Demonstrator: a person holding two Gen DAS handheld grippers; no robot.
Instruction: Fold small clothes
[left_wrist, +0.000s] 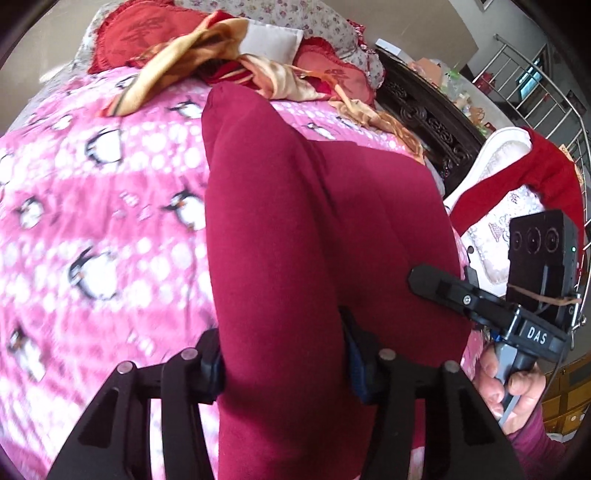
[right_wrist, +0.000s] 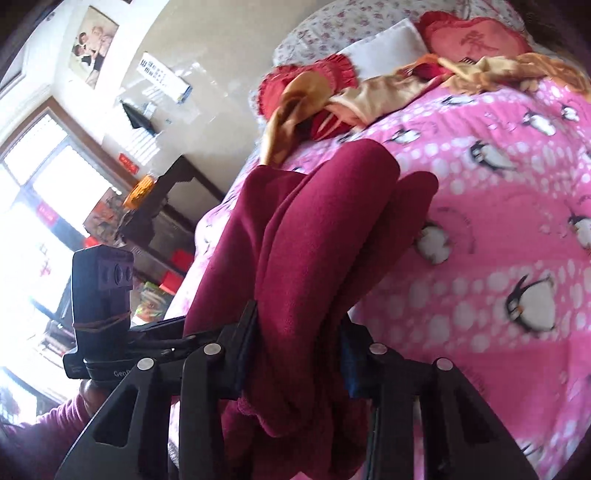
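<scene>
The maroon garment (left_wrist: 314, 236) is hanging bunched above the pink penguin blanket (left_wrist: 92, 221), not yet laid flat or folded. The left gripper (left_wrist: 284, 363) and right gripper (right_wrist: 299, 354) are each pinching a thick gather of it, so folding is remaining

You see a bed (left_wrist: 92, 229) under a pink penguin blanket, cushions (left_wrist: 133, 37) far, bright window (right_wrist: 33, 206) left, railing (left_wrist: 532, 74) right.

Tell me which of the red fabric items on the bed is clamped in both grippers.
The dark maroon garment, bunched between the jaws of the left gripper and the right gripper. The red heart-shaped cushions lie untouched at the bed's far end.
</scene>
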